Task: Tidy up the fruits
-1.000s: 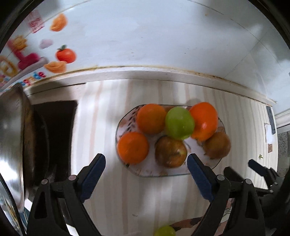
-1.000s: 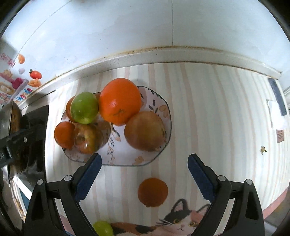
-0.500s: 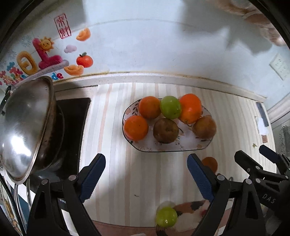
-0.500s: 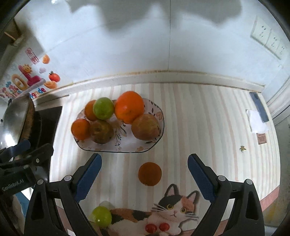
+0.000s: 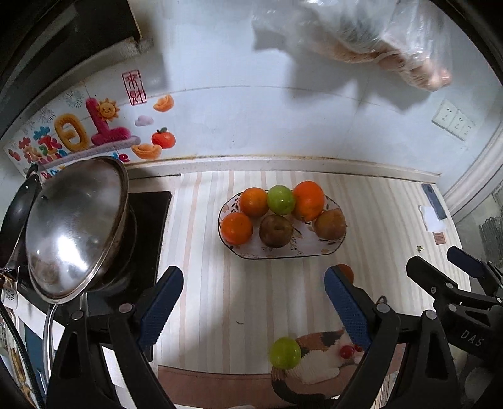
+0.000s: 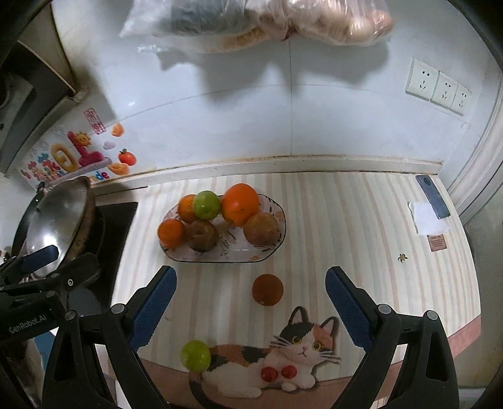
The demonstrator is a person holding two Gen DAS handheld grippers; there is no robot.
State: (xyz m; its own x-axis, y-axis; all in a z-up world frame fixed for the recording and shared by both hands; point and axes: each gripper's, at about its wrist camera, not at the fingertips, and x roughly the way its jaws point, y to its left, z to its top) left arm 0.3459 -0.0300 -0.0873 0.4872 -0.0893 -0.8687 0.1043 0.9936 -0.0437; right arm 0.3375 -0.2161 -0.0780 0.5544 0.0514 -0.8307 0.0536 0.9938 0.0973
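A patterned white plate on the striped counter carries several fruits: oranges, a green apple and two brownish fruits. A loose orange lies on the counter in front of the plate. A loose green apple rests near the counter's front edge by the cat picture. My left gripper hangs open above the counter with nothing between its fingers. My right gripper is open too, high over the loose orange, holding nothing.
A steel lid leans over a pan on the black hob at the left. A phone and a paper slip lie at the far right. Plastic bags hang on the wall above. The counter's front edge runs close below.
Both grippers have risen and drawn back from the plate, so the plate looks smaller and the loose orange, green apple and cat picture have come into view. Jaws stayed open.
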